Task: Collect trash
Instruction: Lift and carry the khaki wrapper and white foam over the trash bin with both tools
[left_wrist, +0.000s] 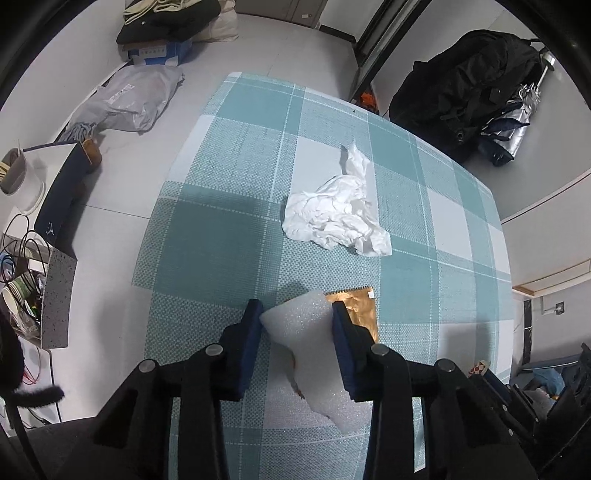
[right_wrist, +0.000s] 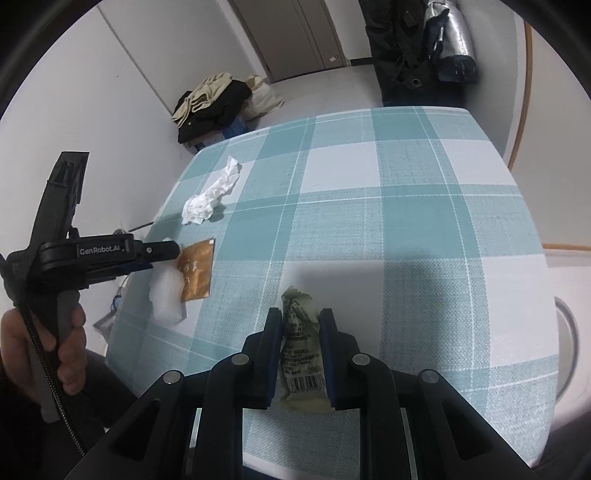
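Right now my right gripper (right_wrist: 299, 317) is pinching an olive-green wrapper (right_wrist: 301, 347) close in at the near edge of the tabletop (right_wrist: 424, 229); its long axis runs along my fingers, barcode end toward me and the torn, crimped end pointing away across the checked cloth. It looks like thin film, light and crackly, so I judge a squeeze across its middle is enough, though it could slip if I loosen. My left gripper (left_wrist: 297, 314) is closed on a piece of white foam sheet (left_wrist: 306, 347), which bows between the pads; it seems soft, springy and nearly weightless, best held across its width where I already have it. From the left wrist view the foam stretches from the fingertips back toward me, its long axis roughly in line with the gripper. Just beyond it, touching or partly under the foam, lies a flat copper-coloured packet (left_wrist: 356, 308) with a serrated far edge, flat on the cloth; being so flat, it will probably need a finger slid under one edge. Farther out, well apart from both, sits a crumpled white tissue (left_wrist: 340, 210), limp and easily pinched at any raised fold, its tail pointing away toward the far side of the tabletop
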